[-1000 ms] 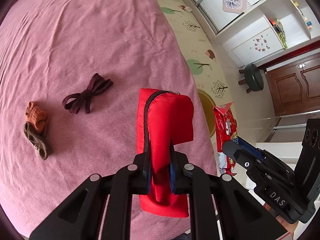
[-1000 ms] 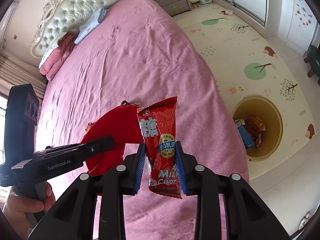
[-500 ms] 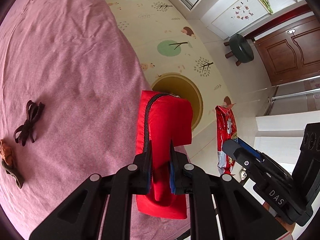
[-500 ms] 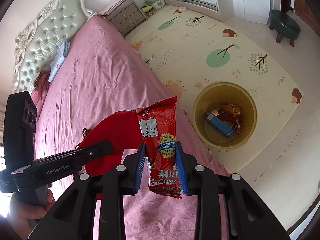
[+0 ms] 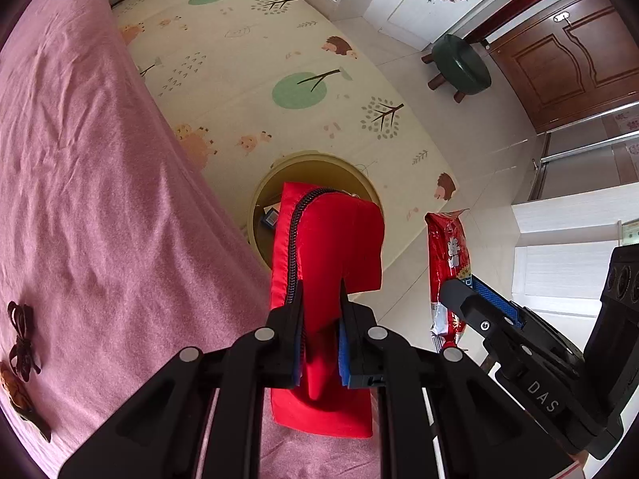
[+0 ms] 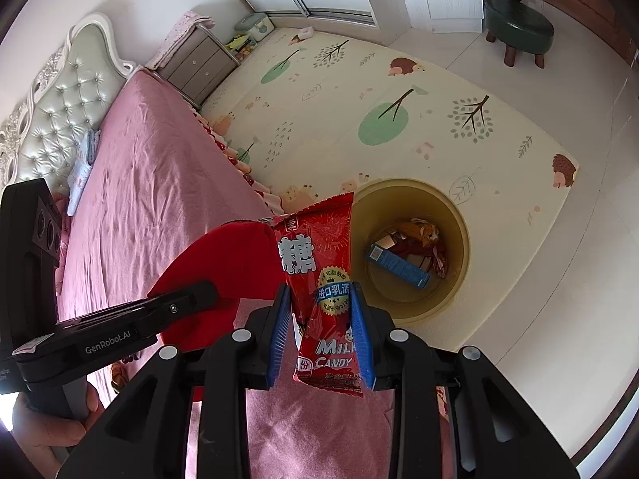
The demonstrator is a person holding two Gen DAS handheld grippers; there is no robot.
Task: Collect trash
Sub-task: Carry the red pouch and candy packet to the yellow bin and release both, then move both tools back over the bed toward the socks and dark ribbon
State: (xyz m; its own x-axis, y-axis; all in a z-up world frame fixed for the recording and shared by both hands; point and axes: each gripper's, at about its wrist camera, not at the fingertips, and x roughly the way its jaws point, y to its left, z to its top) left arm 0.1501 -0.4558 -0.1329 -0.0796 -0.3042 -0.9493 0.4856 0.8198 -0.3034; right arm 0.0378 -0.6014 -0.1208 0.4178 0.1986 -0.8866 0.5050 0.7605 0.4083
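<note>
Right tongs (image 6: 321, 311) clamp candy wrapper (image 6: 319, 275); left tongs (image 5: 319, 315) clamp red pouch (image 5: 327, 247), both near yellow bin (image 6: 459, 219). Risk: wrapper released early lands on bed (image 6: 159, 183) edge or floor.

Zip pouch (image 5: 331, 263): solid red, black zipper. Candy wrapper (image 6: 319, 279): red, white lettering, firework print, blue-and-gold seal. Bin (image 6: 459, 215): mustard yellow; holds a blue box (image 6: 399, 265). Bedspread (image 5: 92, 183): plain pink. Floor mat (image 5: 255, 60): cream, green trees, brown hedgehogs. Stool (image 5: 461, 64): dark green. Ribbon (image 5: 24, 343), far left: apparently dark maroon.
</note>
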